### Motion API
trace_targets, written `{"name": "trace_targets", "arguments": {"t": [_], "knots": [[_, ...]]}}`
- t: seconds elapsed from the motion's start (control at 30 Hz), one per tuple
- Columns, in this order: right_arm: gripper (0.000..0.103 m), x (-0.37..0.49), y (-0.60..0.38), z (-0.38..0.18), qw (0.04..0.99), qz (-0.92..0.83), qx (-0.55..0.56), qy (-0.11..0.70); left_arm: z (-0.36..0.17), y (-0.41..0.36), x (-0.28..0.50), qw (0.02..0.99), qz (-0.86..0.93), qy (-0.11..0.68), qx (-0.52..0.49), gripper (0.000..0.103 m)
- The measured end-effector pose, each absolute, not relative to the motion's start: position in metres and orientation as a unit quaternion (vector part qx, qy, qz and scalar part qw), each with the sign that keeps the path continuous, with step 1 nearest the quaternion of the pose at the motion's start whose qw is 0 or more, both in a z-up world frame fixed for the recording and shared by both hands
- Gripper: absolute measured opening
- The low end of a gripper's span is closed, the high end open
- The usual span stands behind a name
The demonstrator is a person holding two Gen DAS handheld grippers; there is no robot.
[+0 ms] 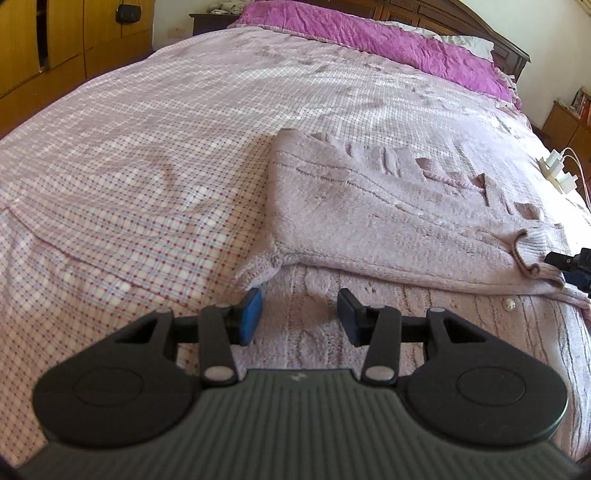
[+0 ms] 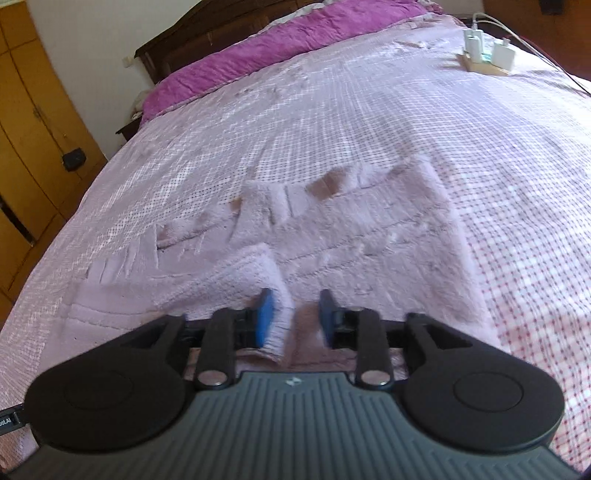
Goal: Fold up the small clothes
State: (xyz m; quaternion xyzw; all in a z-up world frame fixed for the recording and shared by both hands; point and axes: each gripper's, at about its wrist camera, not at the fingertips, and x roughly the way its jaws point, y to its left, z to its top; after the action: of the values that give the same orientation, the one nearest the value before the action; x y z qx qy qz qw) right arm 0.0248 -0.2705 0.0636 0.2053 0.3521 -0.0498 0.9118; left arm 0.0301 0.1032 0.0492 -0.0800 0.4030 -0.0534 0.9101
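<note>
A pale pink knitted cardigan lies on the checked bedspread, one part folded across the body, with a pearl button showing low on the right. My left gripper hovers over its near edge, jaws apart, nothing between them. A ribbed sleeve cuff rests at the right, and the dark tip of my right gripper pokes in beside it. In the right wrist view the cardigan spreads ahead. The right gripper is open, with the ribbed cuff lying loose against its left pad.
A purple quilt and white pillows lie by the dark wooden headboard. White chargers on a wooden block with cables sit near the bed's edge. Wooden wardrobes stand beside the bed, with a small black bag hanging on a door.
</note>
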Motion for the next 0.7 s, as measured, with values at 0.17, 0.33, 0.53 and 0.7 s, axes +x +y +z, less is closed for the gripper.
{"name": "trace_targets", "arguments": {"t": [0.17, 0.33, 0.53, 0.7], "knots": [[0.064, 0.007, -0.28, 0.07, 0.915, -0.056, 0.214, 0.336, 0.062, 0.1, 0.022, 0.916, -0.057, 0.391, -0.073, 0.047], [0.067, -0.012, -0.286, 0.085, 0.919, -0.056, 0.221, 0.322, 0.075, 0.094, 0.02, 0.921, -0.065, 0.377, -0.068, 0.047], [0.068, -0.024, -0.271, 0.104, 0.927, -0.04, 0.198, 0.315, 0.075, 0.085, 0.036, 0.92, -0.062, 0.38, -0.068, 0.047], [0.068, -0.012, -0.235, 0.115, 0.934, 0.001, 0.154, 0.322, 0.069, 0.079, 0.054, 0.919, -0.061, 0.383, -0.067, 0.047]]}}
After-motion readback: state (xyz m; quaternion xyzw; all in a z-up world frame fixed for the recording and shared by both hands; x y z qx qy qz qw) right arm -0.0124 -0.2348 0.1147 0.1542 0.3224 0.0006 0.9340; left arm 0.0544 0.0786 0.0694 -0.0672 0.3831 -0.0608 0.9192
